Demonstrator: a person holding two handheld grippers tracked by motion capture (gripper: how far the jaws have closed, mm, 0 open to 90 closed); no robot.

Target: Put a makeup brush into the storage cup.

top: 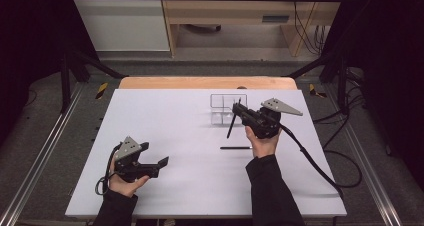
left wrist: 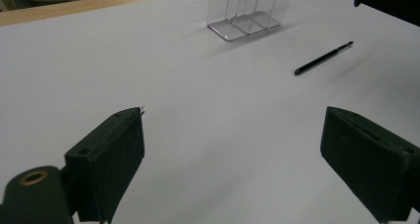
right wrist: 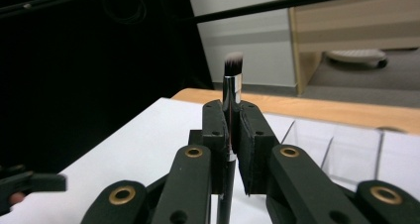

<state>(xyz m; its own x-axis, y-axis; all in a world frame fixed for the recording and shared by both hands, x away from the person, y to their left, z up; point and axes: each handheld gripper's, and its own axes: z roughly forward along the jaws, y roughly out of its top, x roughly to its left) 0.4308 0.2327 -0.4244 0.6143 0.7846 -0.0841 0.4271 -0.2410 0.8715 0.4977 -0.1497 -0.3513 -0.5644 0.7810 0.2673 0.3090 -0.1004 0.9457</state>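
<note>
Carrying step in hand: right claw (top: 239,107) clamped tight on a makeup brush (right wrist: 232,80), pads pinching the shiny ferrule, bristles up, dark handle hanging down and slanting below the grip (top: 231,126). Held above the counter (top: 165,136), just at the near side of the clear divided organizer (top: 227,102) standing toward the far edge, right of centre. Not yet over any compartment, from the look of the high view; in the right gripper view the clear partitions (right wrist: 341,149) sit ahead and to one side of the grip.

Second brush (top: 236,148), thin and black, lying flat on the counter nearer the person, just beside the right hand (top: 261,143), untouched. Seen also from the left gripper view (left wrist: 324,58), apart from the organizer (left wrist: 250,16).

Left claw (top: 162,162) spread wide, nothing between the pads (left wrist: 111,159), hovering low near the front-left part of the counter, well apart from both brushes.

Next move, as judged: carry the held brush forward over one slot, bring it upright so the handle tip clears the organizer's wall, lower it in, then release. Care needed with the slant, since a tilted handle could catch a partition or tip the light clear box. Afterwards, likely the lying brush to pick up.
</note>
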